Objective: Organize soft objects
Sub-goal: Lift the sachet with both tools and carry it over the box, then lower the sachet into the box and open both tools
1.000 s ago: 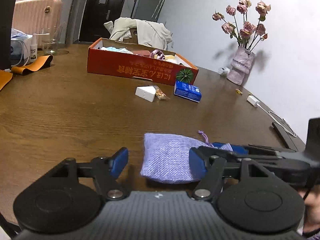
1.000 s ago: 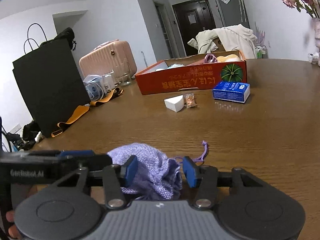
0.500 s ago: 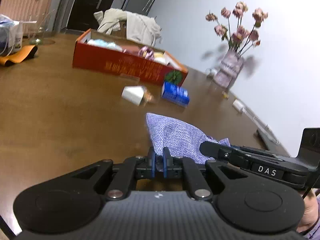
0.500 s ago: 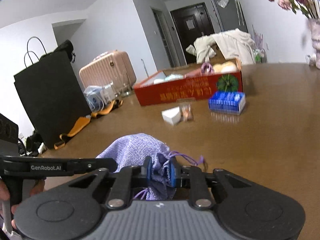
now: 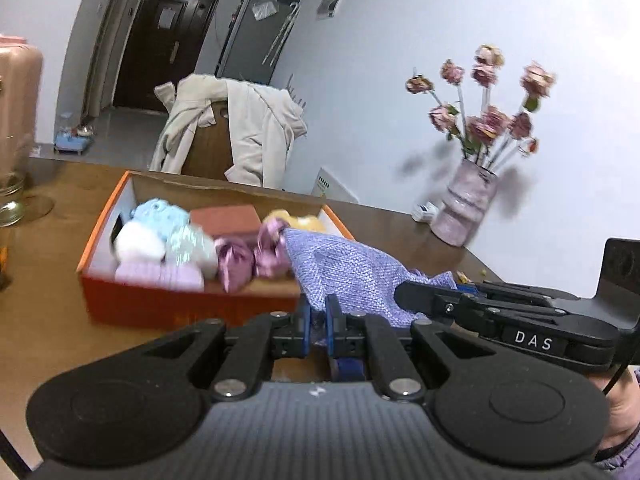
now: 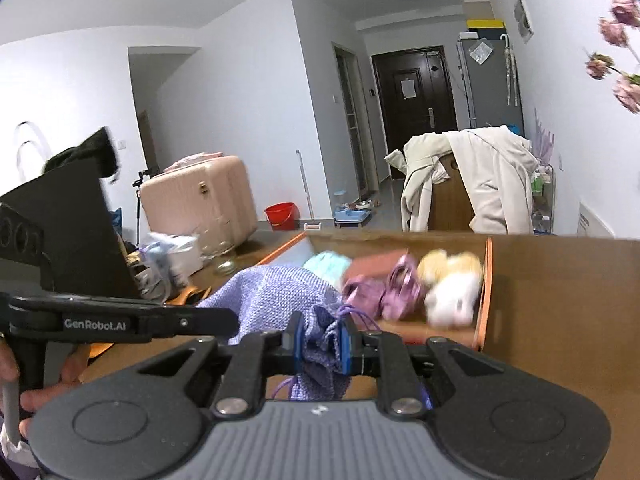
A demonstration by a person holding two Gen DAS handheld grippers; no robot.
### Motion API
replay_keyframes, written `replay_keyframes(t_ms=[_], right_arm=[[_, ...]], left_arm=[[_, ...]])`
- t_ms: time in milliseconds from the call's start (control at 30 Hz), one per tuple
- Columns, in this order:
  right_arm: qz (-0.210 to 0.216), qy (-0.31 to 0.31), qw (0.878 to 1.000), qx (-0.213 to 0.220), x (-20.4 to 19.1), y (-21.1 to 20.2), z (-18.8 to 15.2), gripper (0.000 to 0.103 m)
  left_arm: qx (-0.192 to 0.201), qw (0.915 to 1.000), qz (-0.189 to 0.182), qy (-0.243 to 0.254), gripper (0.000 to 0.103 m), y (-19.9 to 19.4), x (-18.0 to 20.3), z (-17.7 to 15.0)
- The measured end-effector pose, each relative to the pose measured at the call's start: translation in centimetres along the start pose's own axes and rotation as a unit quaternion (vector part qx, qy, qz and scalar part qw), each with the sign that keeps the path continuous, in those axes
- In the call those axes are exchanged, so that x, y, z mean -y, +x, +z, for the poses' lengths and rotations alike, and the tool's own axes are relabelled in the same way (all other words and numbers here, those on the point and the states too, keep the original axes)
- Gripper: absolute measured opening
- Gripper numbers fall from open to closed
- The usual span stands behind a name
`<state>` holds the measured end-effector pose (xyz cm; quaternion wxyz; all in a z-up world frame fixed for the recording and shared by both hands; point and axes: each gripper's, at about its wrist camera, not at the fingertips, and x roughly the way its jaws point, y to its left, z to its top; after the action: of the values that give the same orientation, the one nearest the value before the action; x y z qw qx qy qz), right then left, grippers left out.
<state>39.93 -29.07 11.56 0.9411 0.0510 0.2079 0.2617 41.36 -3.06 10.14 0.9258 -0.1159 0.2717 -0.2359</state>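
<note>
A lavender woven pouch hangs between both grippers, lifted off the table close to the orange box. My left gripper is shut on one edge of the pouch. My right gripper is shut on its gathered drawstring end. The orange box holds several soft things: a light blue plush, a white one, shiny pink bows and a yellow plush. The pouch's far end reaches over the box's right part.
A pink vase of dried roses stands at the table's far right. A chair draped with a beige coat is behind the box. A glass, a pink suitcase and a black bag lie to the left.
Both grippers closed on the pouch, then lifted it and carried it forward to the orange box, which now fills the near view.
</note>
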Motion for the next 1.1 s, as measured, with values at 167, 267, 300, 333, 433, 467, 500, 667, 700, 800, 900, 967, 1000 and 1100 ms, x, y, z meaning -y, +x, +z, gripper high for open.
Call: replay_keyframes(t_ms=[167,267,300,333,433,467,500,667,700,800,900,967,1000,1100], right_arm=[[0.002,0.01,0.999,-0.036,3.9,7.7,3.5,0.017],[0.008,0.019,0.997,-0.08,5.6,12.6,3.6,0.017],[0.007,0.021,0.995,-0.094,6.0,14.1,3.4,0.018],[0.008,0.02,0.994,-0.109,6.3,15.4,3.1,0.018],[0.01,0.019,0.989,-0.146,6.6,18.1,1.6,0.018],[0.013,0.018,0.987,-0.156,6.6,18.6,1.1,0.018],[0.013,0.018,0.987,-0.162,6.6,19.0,0.7,0.018],[-0.012,0.022,0.988,-0.153,6.4,18.1,0.6,0.047],[-0.014,0.02,0.989,-0.148,6.3,17.6,0.9,0.056],[-0.02,0.017,0.992,-0.125,5.9,15.3,2.0,0.061],[-0.038,0.003,0.995,-0.091,4.9,11.7,3.7,0.065],[-0.043,-0.005,0.997,-0.065,4.1,8.5,4.7,0.069],[-0.047,-0.009,0.998,-0.052,3.6,6.9,5.1,0.069],[-0.056,-0.024,0.998,-0.015,2.0,2.2,5.5,0.08]], left_arm=[[-0.042,0.9988,0.02,-0.014,0.008,6.8,-3.5,3.4],[-0.067,0.9966,0.049,0.005,0.011,9.3,-4.7,3.2],[-0.073,0.9956,0.059,0.005,0.016,9.7,-5.1,2.9],[-0.076,0.9949,0.066,0.007,0.024,9.9,-5.5,2.6],[-0.064,0.9957,0.067,0.004,0.033,9.3,-6.7,1.9],[-0.061,0.9956,0.07,0.006,0.033,9.0,-6.9,1.9],[-0.057,0.9956,0.074,0.007,0.034,8.8,-7.1,2.0],[-0.053,0.9947,0.088,0.008,0.041,8.1,-7.2,2.5],[-0.053,0.9945,0.09,0.008,0.042,7.8,-7.1,2.5],[-0.043,0.9943,0.097,0.015,0.046,6.3,-6.1,2.7],[-0.02,0.9949,0.095,0.027,0.056,3.6,-4.7,3.0],[0.004,0.9944,0.097,0.041,0.065,1.3,-3.4,3.2],[0.014,0.9938,0.099,0.048,0.067,0.1,-2.8,3.2],[0.042,0.9916,0.101,0.069,0.078,-3.6,-0.8,2.9]])
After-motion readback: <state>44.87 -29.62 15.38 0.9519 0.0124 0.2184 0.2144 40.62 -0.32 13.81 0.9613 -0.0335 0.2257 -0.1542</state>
